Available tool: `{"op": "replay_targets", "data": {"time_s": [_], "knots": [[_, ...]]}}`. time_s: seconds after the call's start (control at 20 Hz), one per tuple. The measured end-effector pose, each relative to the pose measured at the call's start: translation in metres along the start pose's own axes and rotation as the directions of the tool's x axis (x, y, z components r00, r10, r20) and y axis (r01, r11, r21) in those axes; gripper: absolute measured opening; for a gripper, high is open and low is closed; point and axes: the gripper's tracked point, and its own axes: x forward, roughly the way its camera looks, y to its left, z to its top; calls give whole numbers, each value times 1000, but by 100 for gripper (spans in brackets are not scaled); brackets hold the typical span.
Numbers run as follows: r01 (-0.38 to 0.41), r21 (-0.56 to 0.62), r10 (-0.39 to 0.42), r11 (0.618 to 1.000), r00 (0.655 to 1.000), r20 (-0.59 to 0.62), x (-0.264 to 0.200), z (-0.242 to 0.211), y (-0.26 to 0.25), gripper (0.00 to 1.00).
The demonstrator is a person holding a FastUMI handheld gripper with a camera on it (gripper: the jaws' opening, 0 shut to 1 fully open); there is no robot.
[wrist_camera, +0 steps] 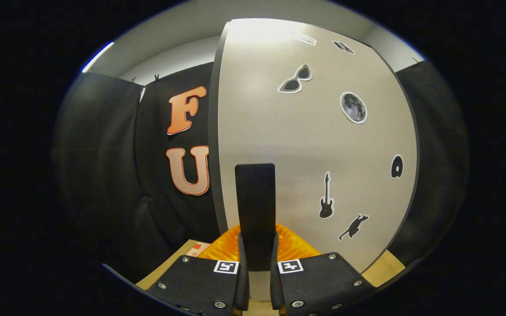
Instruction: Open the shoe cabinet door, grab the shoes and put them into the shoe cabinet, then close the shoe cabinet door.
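Observation:
The shoe cabinet door point(305, 145) is a pale grey panel with a dark rim, right in front of me, with several small black stickers on it. A black upright handle point(255, 197) stands on the door's lower left part. My gripper point(256, 250) is up against the door, and its two fingers close on the handle's lower end, one on each side. The door's left edge point(213, 131) shows its thickness; I cannot tell how far the door stands from the cabinet body.
The booth's black cloth wall point(112, 166) hangs to the left of the door and also beyond its right edge. A tan board surface point(387, 265) shows below the door on both sides of my fingers. A pale ceiling point(182, 35) is overhead.

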Motion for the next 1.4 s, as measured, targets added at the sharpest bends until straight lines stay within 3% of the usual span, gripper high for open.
{"op": "replay_targets", "data": {"time_s": [0.55, 0.85, 1.4], "knots": [[75, -53, -75, 996, 997, -2, -68, 10, -23, 16], [115, -71, -117, 991, 993, -17, -83, 10, -38, 15], [118, -80, -117, 990, 993, 13, -158, 8, -137, 14]]}}
